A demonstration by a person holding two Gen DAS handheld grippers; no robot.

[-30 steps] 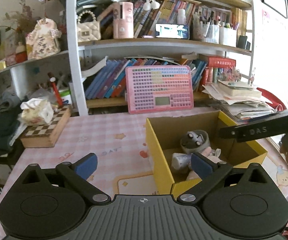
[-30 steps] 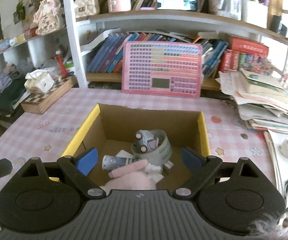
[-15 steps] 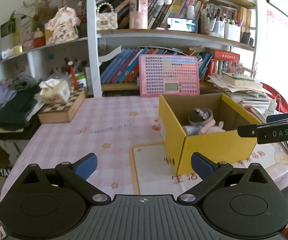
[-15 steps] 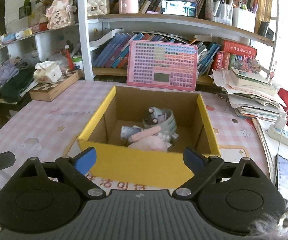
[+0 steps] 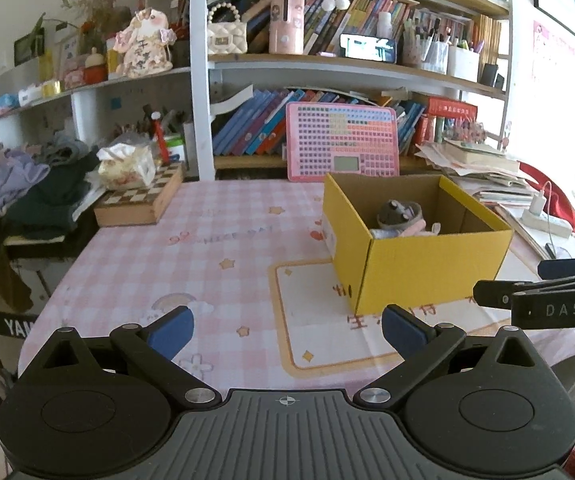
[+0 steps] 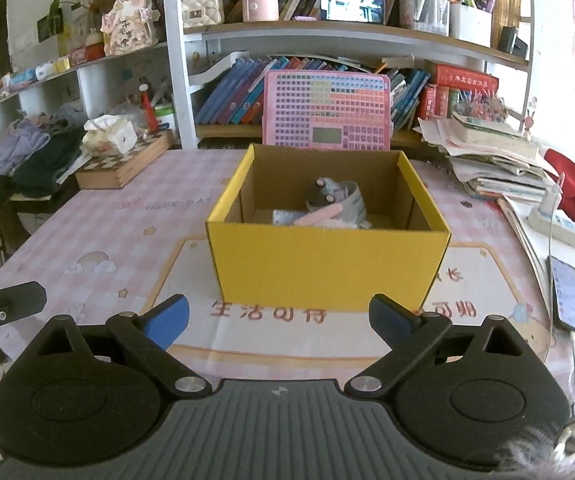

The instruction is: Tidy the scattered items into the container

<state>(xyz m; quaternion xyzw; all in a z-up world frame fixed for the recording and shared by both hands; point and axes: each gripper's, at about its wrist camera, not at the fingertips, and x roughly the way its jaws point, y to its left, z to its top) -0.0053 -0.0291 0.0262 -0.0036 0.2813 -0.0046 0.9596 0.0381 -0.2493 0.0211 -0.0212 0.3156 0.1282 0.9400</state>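
Note:
A yellow cardboard box (image 6: 327, 264) stands on the pink checked tablecloth (image 6: 119, 236). Inside it lie a grey tape roll with a small toy car (image 6: 333, 198), a pink stick-like item (image 6: 319, 215) and a pale tube. The left wrist view has the box (image 5: 427, 268) to the right of centre. My right gripper (image 6: 279, 318) hovers in front of the box, its jaws opening with nothing between them. My left gripper (image 5: 286, 330) stands open and empty over the cloth, left of the box. One finger of the right gripper (image 5: 547, 300) shows at the right edge of the left wrist view.
A pink toy keyboard (image 6: 325, 110) leans on the bookshelf behind the box. A chessboard case with a tissue pack (image 6: 121, 160) sits at the back left beside a clothes pile (image 6: 27, 156). Stacked papers (image 6: 491, 156), a power strip (image 6: 559, 224) and a phone (image 6: 567, 296) lie on the right.
Both grippers have drawn back from over the box toward the table's near edge. The box now sits farther away in both views. Its contents have not moved.

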